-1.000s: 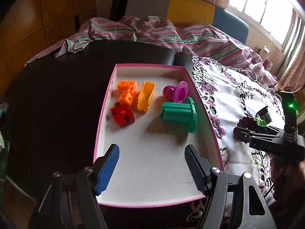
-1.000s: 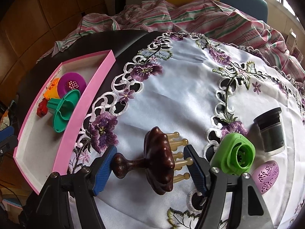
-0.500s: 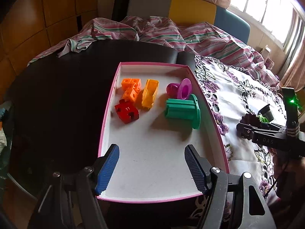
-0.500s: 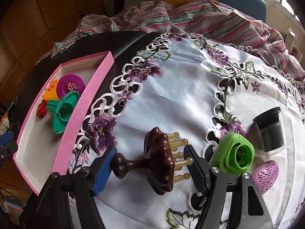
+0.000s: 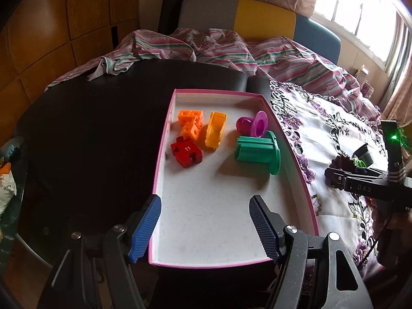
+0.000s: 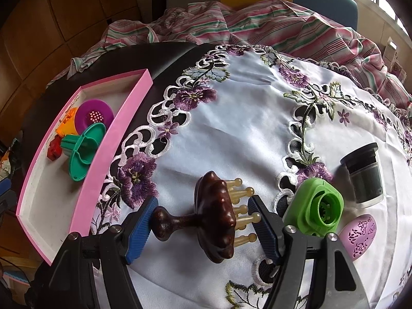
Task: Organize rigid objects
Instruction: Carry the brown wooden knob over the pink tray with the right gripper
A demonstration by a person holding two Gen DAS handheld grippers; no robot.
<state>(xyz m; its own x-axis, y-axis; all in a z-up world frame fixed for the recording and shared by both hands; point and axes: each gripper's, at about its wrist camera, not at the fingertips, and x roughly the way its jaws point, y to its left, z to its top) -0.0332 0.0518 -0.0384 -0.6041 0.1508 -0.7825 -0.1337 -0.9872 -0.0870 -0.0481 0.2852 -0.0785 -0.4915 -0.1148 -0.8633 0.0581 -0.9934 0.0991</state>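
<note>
The wooden massager (image 6: 213, 216) lay crosswise between the parted fingers of the right gripper (image 6: 200, 221), handle toward the left one, while the left gripper (image 5: 204, 228) was open, empty

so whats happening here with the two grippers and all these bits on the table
A person is sorting small items into a pink tray, using a handheld gripper in each hand. The right gripper straddles a dark wooden massager lying on the embroidered cloth; whether its pads grip it is unclear. The left gripper hovers open over the tray's bare near end. Toy pieces, among them a green spool, lie at the far end.
</note>
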